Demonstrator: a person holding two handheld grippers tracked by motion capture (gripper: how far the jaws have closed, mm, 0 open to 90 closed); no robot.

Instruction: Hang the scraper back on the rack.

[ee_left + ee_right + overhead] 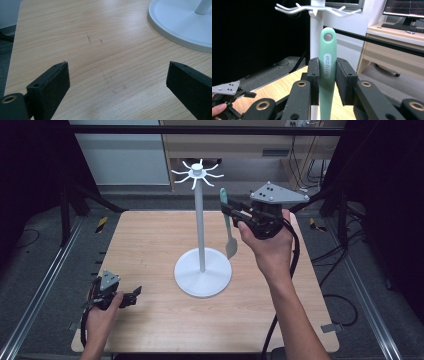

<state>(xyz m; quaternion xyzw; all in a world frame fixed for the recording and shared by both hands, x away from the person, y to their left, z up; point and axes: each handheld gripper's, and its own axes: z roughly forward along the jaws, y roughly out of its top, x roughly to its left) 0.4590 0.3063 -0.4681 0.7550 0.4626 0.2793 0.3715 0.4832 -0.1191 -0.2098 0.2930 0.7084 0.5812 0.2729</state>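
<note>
We hold a mint-green spatula [327, 72] upright in our right gripper [231, 211], the jaws pressed on both sides of its handle, beside the pole of the white rack [199, 227] and below its ring of hooks [294, 8]. As we judge it, the pick-up is done and the hanging is left: the round hole [328, 37] at the handle's top sits under the prongs and is not yet on one. The handle looks like smooth, matte silicone with a raised logo; the blade [230, 247] hangs grey and flat. The rack is glossy white, a thin pole on a round dish-like base [175, 27]. Our left gripper [131, 295] rests on the pale wood-grain table [100, 50], jaws wide apart and empty.
</note>
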